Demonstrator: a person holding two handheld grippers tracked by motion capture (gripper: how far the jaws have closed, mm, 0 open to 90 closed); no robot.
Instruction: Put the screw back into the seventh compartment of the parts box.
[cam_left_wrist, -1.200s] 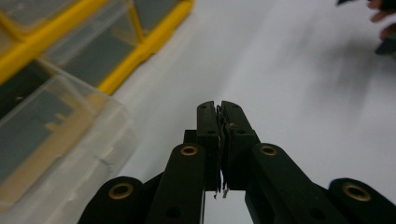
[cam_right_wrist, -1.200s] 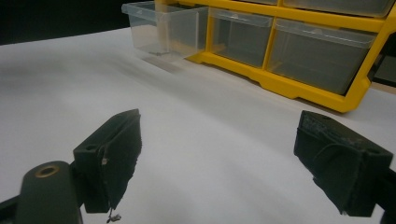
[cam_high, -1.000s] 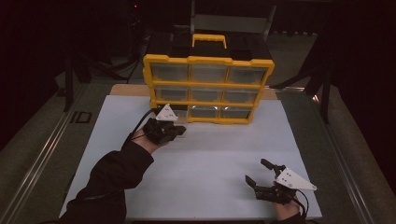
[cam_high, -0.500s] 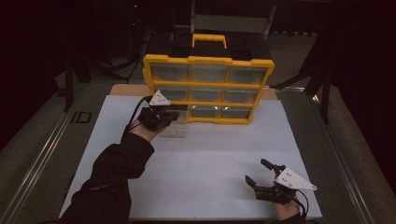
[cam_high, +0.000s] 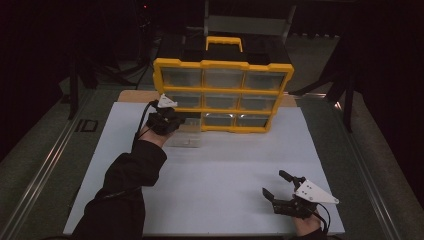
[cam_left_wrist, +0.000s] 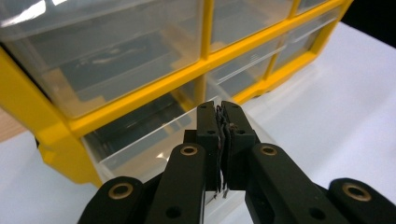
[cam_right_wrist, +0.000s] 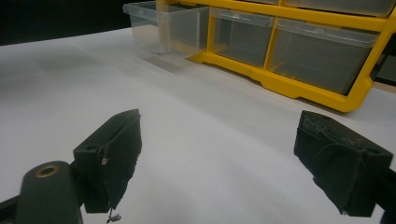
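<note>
A yellow drawer cabinet (cam_high: 222, 65) with clear drawers stands upright at the far side of the white board (cam_high: 225, 165). Its bottom-left clear drawer (cam_high: 187, 137) sticks out onto the board; it shows too in the right gripper view as drawer (cam_right_wrist: 163, 28). My left gripper (cam_high: 172, 120) is at this drawer's upper edge. Its jaws are pressed together on the thin rim of the drawer (cam_left_wrist: 140, 144), with the left gripper (cam_left_wrist: 219, 109) right in front of the cabinet (cam_left_wrist: 140, 102). My right gripper (cam_high: 282, 185) rests open near the front right of the board, right gripper (cam_right_wrist: 219, 163) holding nothing.
The cabinet has a yellow carry handle (cam_high: 224, 42) on top. A wooden strip (cam_high: 132, 95) lies behind the board at the left. Metal rails (cam_high: 45, 165) run along both sides of the table. Dark stands surround the far end.
My left hand has moved away from the person and slightly left, closer to the cabinet, with its jaws still shut. The right gripper has stayed where it was.
</note>
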